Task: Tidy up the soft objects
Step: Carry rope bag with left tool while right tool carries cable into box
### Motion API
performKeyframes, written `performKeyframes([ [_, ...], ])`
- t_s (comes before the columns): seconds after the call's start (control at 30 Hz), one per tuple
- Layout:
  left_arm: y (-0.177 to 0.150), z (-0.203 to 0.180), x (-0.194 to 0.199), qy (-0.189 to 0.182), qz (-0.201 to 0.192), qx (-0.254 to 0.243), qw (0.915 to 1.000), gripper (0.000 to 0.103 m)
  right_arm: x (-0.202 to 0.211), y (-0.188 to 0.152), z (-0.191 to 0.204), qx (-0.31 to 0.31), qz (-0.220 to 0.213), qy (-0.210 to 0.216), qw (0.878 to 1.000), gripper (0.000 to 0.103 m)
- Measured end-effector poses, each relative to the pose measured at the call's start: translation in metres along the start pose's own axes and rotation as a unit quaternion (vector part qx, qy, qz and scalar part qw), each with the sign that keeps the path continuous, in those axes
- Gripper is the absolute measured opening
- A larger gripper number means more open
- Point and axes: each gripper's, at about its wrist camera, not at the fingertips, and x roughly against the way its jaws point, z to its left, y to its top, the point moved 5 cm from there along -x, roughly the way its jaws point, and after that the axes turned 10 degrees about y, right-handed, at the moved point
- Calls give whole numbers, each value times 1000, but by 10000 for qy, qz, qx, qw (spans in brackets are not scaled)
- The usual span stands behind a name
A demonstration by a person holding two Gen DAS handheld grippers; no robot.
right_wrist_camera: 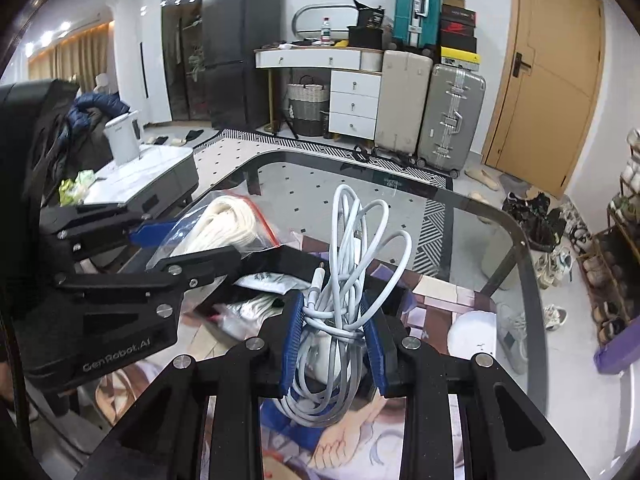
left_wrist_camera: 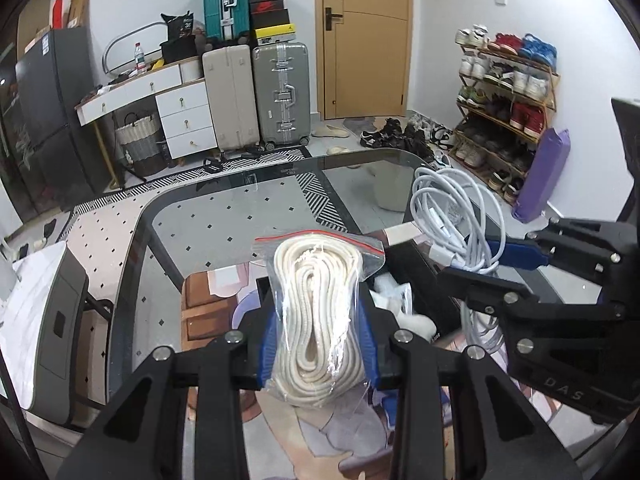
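The left gripper [left_wrist_camera: 320,340] pinches a slick bagged rope [left_wrist_camera: 316,316] and the right gripper [right_wrist_camera: 334,344] clamps a loose cable bundle [right_wrist_camera: 344,280] — either could slip free, or trailing loops snag the glass table [right_wrist_camera: 516,220].

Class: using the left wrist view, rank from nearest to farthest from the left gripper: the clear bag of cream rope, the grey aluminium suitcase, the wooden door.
1. Clear bag of cream rope: clamped in the left gripper.
2. Grey aluminium suitcase: on the floor beyond the table.
3. Wooden door: back wall.
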Motion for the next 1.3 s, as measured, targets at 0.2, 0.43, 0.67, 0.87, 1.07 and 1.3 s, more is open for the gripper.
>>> performKeyframes([
  [0.2, -3, -1, -24, -75, 162, 205, 9996, 34, -24, -1, -10, -140, 4, 148, 9998, 29],
  [0.43, -15, -5, -48, -78, 440, 243, 9987, 34, -49, -10, -28, -308, 164, 137, 9993, 29],
  [0.67, -24, -17, -58, -144, 674, 158, 9975, 34, -70, -26, -34, -422, 495, 208, 9977, 29],
  [0.87, -25, -19, -59, -174, 687, 241, 9972, 34, -69, -23, -38, -516, 410, 165, 9977, 29],
  [1.07, -27, -18, -61, -169, 705, 209, 9972, 34, -72, -24, -37, -484, 441, 92, 9978, 29],
  [1.3, -31, -18, -64, -155, 760, 141, 9969, 34, -70, -26, -41, -510, 423, 50, 9978, 29],
])
